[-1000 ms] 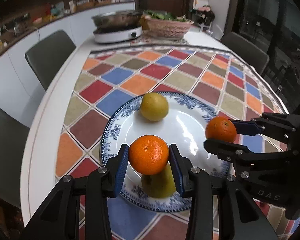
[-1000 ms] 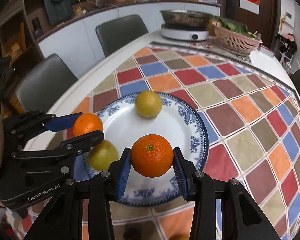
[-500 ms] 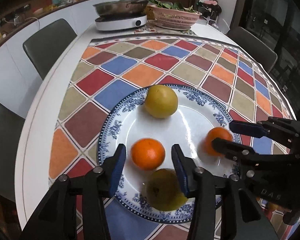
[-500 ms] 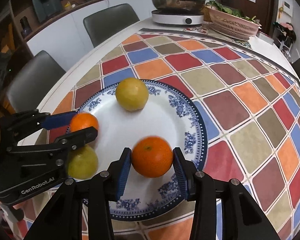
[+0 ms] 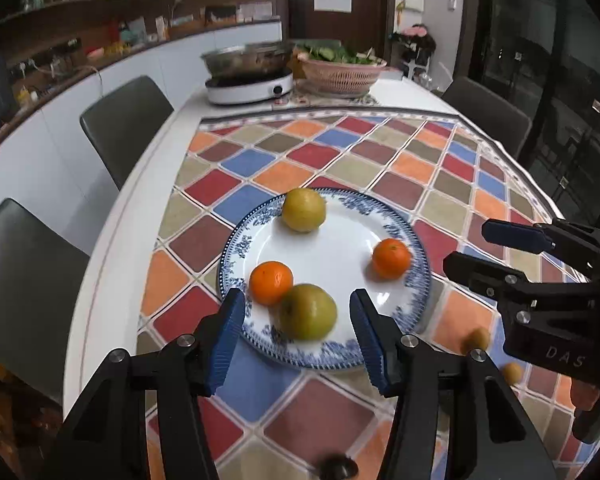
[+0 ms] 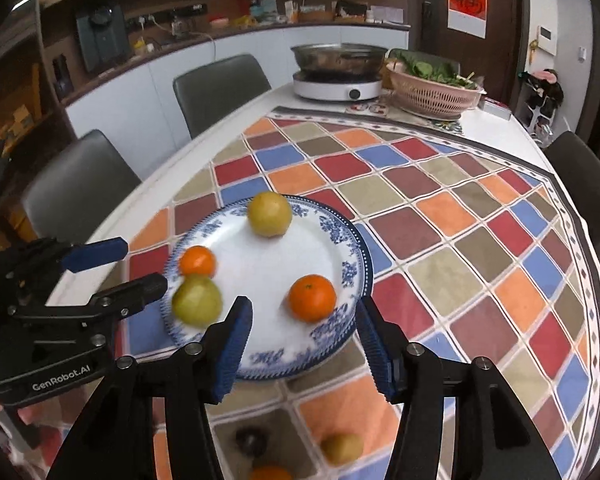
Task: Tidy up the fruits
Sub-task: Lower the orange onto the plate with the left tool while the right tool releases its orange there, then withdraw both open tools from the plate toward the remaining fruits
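A blue-and-white plate [image 5: 380, 354] [image 6: 342, 334] lies on the chequered tablecloth. It holds two oranges [image 5: 271, 283] [image 5: 391, 258] and two yellow-green fruits [image 5: 303, 209] [image 5: 308, 312]. In the right wrist view the oranges [image 6: 312, 298] [image 6: 197, 261] and the yellow-green fruits [image 6: 269, 214] [image 6: 196, 300] show too. My left gripper [image 5: 298, 338] is open and empty, just in front of the plate's near rim. My right gripper [image 6: 304, 352] is open and empty at the plate's near right edge; it also shows in the left wrist view [image 5: 484, 250].
Small fruits lie on the cloth near me [image 5: 476, 338] [image 5: 512, 372] [image 6: 342, 448] [image 6: 270, 473]. A hotpot cooker [image 5: 248, 74] and a pink basket of greens [image 5: 342, 70] stand at the table's far end. Grey chairs [image 5: 124, 120] line the table.
Both grippers opened, let go of their oranges onto the plate and drew back toward me. The oranges now rest on the plate.
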### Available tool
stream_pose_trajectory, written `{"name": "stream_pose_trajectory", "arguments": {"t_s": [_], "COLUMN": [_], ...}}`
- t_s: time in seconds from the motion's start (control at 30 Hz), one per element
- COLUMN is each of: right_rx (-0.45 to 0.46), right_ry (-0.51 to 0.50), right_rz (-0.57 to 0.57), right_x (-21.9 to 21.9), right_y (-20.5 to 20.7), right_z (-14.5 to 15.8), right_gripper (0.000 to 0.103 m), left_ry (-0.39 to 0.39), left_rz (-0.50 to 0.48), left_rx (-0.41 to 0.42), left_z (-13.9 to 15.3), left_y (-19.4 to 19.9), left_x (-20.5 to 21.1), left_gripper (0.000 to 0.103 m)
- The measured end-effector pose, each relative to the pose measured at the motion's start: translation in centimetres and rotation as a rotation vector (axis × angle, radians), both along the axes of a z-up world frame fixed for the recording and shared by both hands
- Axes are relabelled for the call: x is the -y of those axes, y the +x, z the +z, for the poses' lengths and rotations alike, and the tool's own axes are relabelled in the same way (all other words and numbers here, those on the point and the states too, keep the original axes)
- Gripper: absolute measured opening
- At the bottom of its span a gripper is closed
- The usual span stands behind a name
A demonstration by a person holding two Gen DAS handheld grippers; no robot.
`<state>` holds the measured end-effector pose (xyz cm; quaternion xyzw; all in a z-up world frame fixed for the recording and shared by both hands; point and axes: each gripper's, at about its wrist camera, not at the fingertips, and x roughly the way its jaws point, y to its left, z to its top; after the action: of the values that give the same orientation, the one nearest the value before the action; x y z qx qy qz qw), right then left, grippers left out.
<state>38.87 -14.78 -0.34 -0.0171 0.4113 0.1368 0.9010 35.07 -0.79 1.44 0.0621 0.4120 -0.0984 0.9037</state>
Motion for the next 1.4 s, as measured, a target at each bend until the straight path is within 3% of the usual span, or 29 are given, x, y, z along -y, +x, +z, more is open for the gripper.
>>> {"name": "stream_pose_trajectory", "arguments": {"t_s": [0.27,0.7,1.1,1.4], "right_rx": [0.080,0.099,0.053,-0.041], "right_ry": [0.028,0.025,0.006,-0.045], "right_rz": [-0.022,-0.050,-0.100,-0.112], "right_x": [0.4,0.5,0.2,-0.7], "right_y": [-5.8,-13.2,-17.4,-18.6], "right_z": [3.7,5.4,3.8,0.3], "right_gripper": [0.058,0.062,0.062,0.062], "left_ry": [-0.010,-0.009,0.057,0.077], "left_rz": [0.005,-0.007,-0.061,-0.112], "left_rx": [0.091,0.179,0.173,0.089], "left_z": [3.6,6.0,4.6,1.2], "left_y": [-5.8,-13.6,-16.9,-17.5], "left_x": [-0.1,-0.4,-0.7,-1.6], "left_gripper": [0.061,0.070,0.073,0.073]}}
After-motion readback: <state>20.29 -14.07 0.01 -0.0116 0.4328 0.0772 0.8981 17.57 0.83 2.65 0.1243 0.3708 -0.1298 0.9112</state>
